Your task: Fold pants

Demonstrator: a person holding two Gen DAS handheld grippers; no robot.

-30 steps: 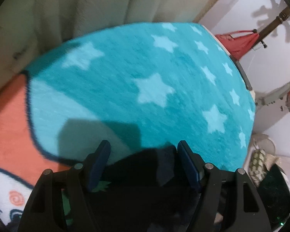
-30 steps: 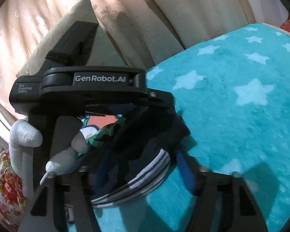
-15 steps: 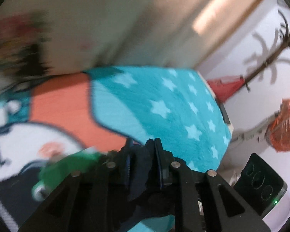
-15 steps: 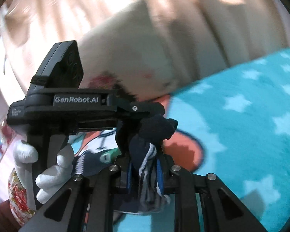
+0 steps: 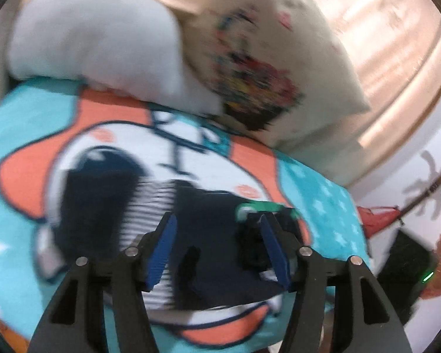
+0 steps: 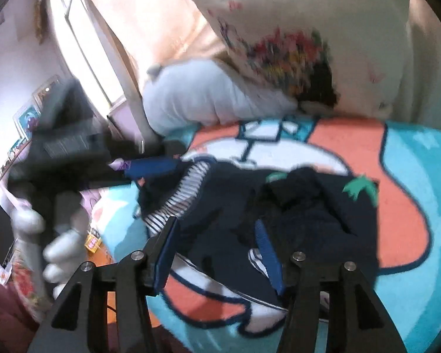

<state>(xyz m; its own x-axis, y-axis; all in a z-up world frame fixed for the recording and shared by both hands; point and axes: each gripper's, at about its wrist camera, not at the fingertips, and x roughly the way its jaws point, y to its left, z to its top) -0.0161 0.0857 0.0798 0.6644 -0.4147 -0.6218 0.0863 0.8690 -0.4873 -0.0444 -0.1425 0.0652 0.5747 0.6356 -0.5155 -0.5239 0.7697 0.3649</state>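
Pants [image 6: 294,214] bunched on blanket [image 6: 411,176] | left gripper [image 5: 217,248] fingers apart | right gripper [image 6: 217,253] fingers apart

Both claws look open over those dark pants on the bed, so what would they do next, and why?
Probably lower and smooth the pants. Both the left gripper and right gripper are open and hold nothing, while the pants lie bunched and rumpled on the blanket, not yet a neat fold.
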